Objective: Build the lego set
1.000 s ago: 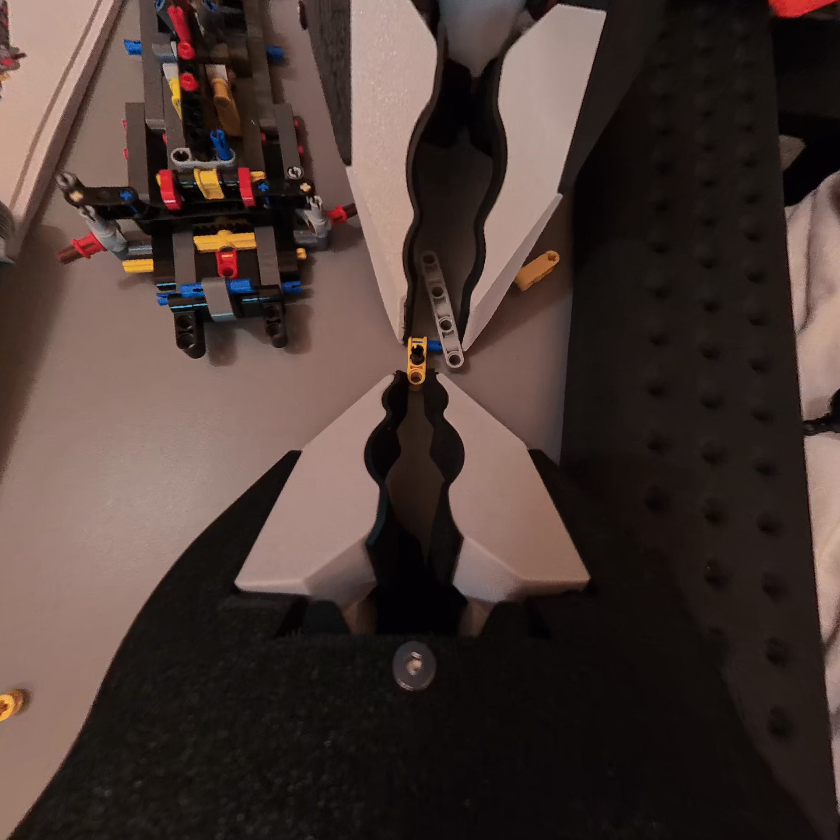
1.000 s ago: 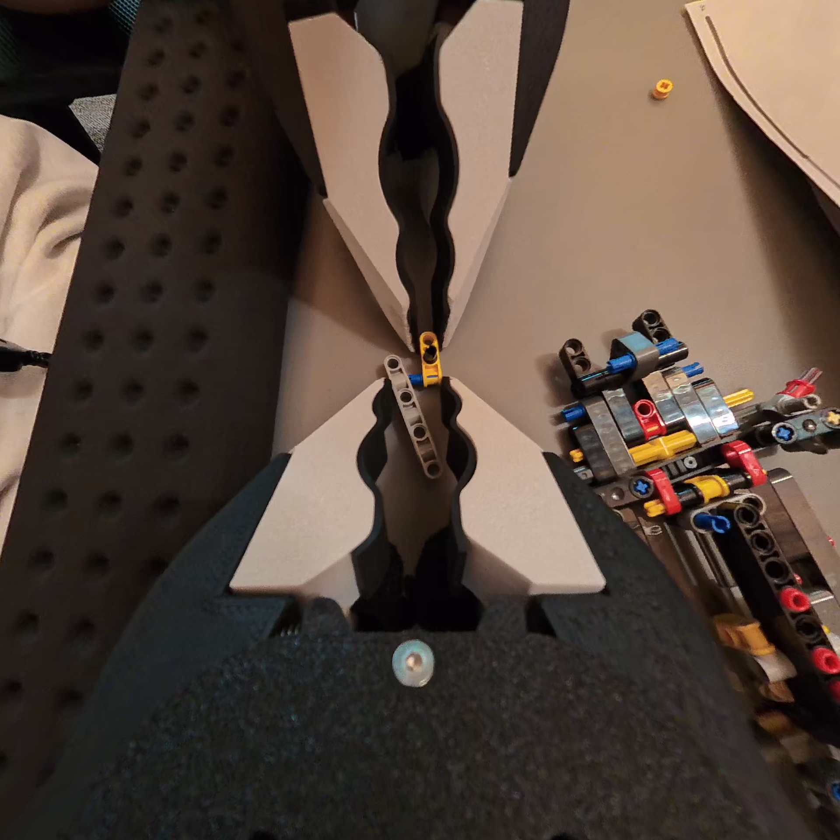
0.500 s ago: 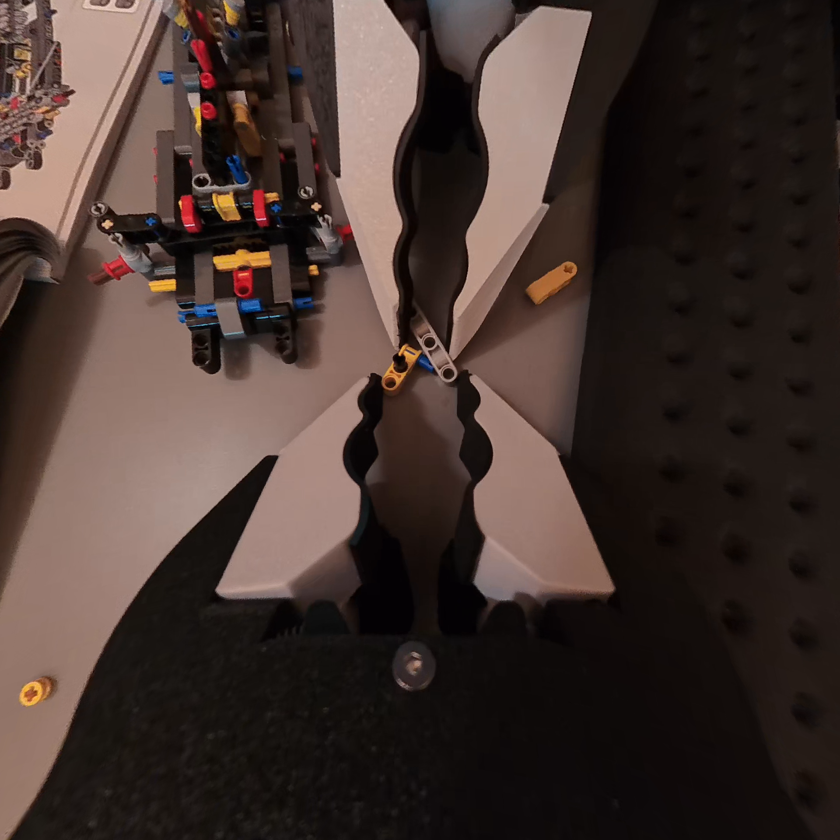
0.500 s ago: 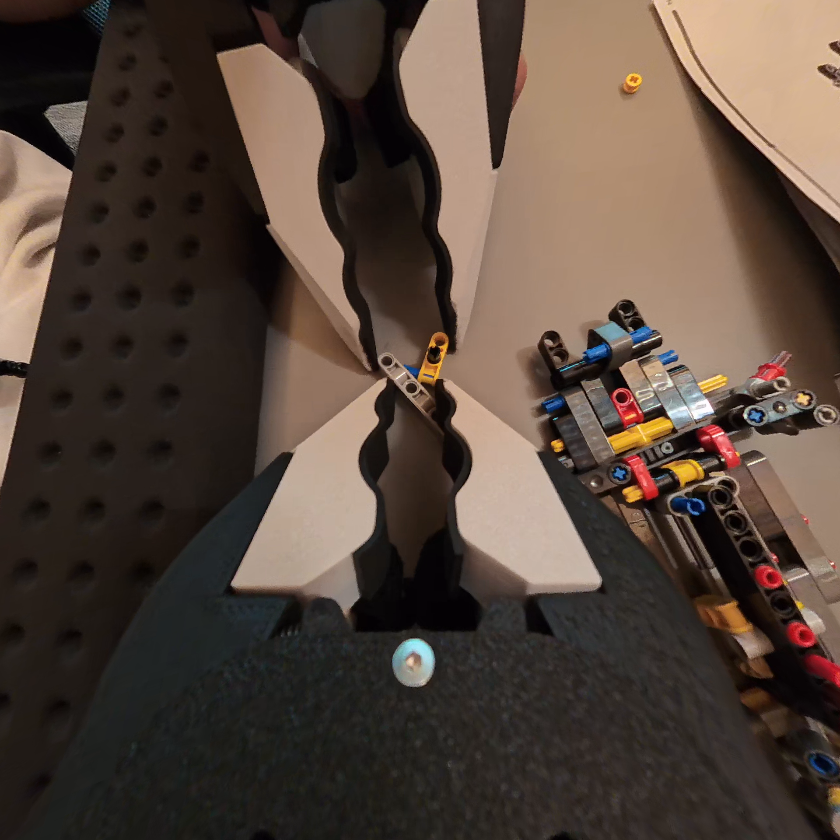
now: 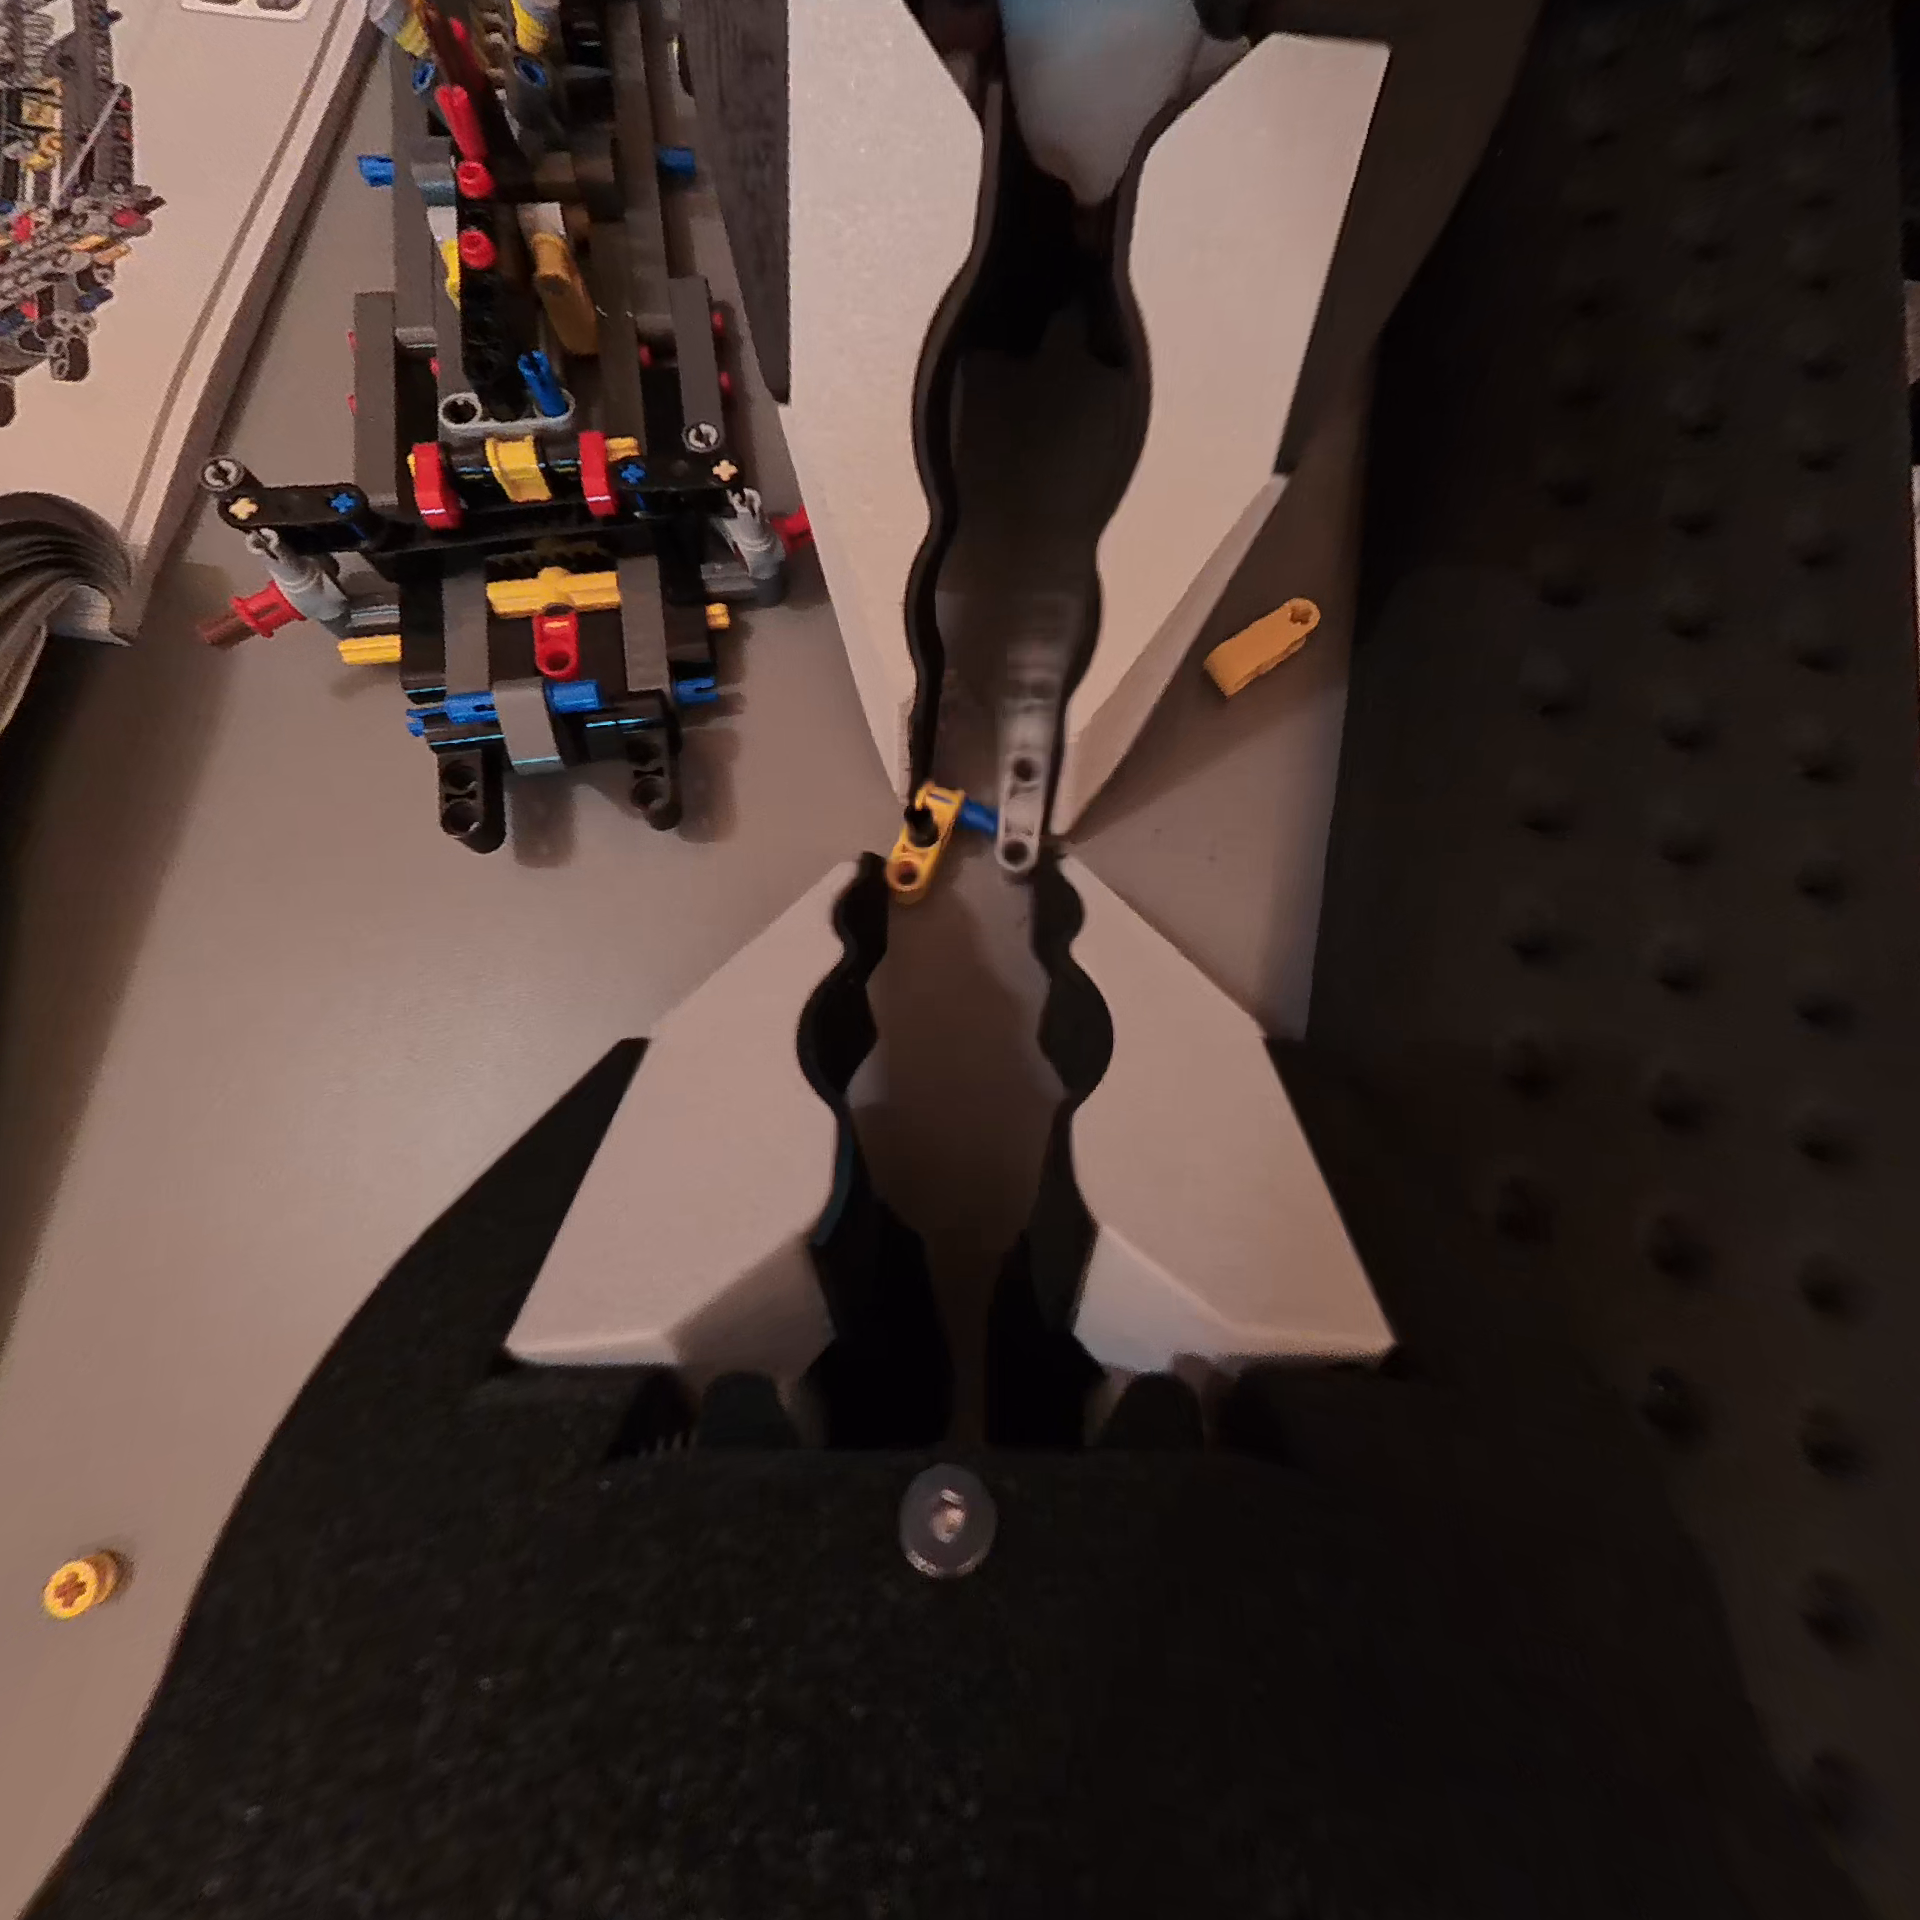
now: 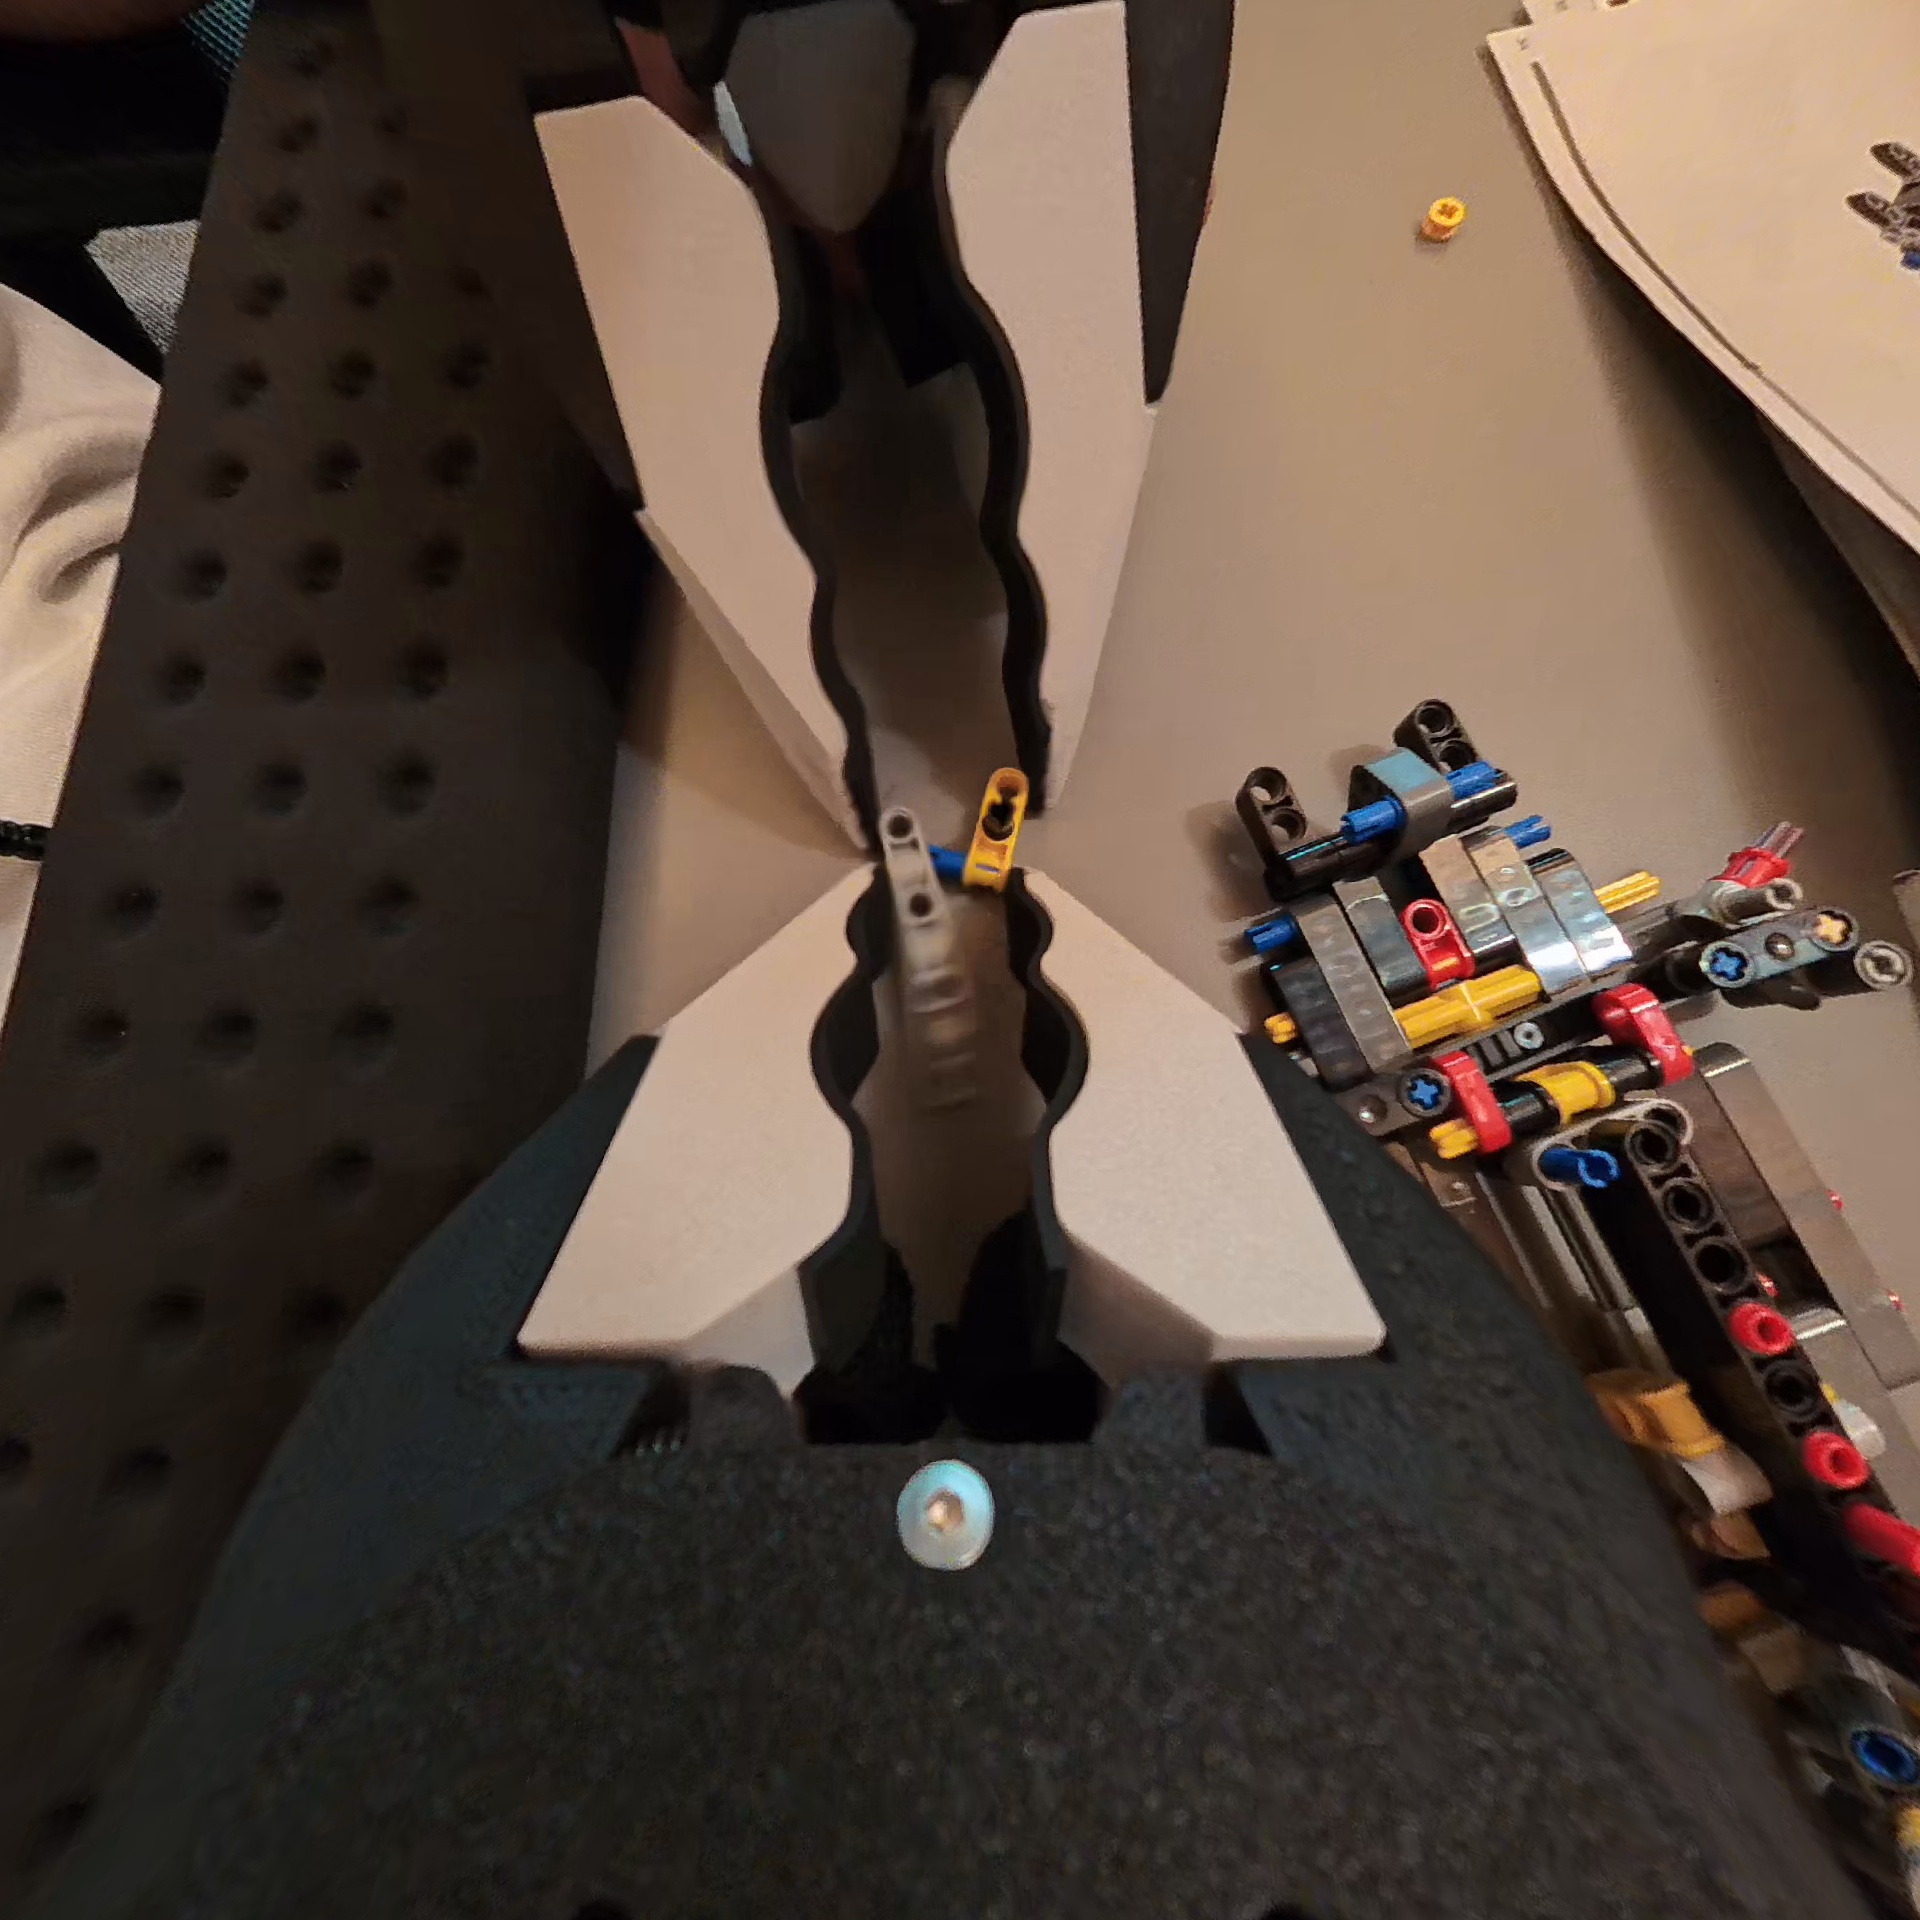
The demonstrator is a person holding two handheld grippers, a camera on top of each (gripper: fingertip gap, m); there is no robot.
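My left gripper and right gripper meet tip to tip above the grey table. A grey lego beam lies along the right gripper's left pad. A blue pin joins it to a small yellow connector at that gripper's other tip. In the left wrist view the connector touches my left gripper's left fingertip and the beam its right one. The left jaws stand apart. The beam's far part is blurred.
The partly built lego model stands beside the grippers and also shows in the right wrist view. A loose yellow piece and a yellow bush lie on the table. An instruction booklet and a black perforated board flank the workspace. Less than 4 cm separates the two grippers' tips.
My left gripper has opened off the yellow connector, which now hangs on the grey beam by the blue pin. The beam has swung from slanted to nearly straight along the right gripper.
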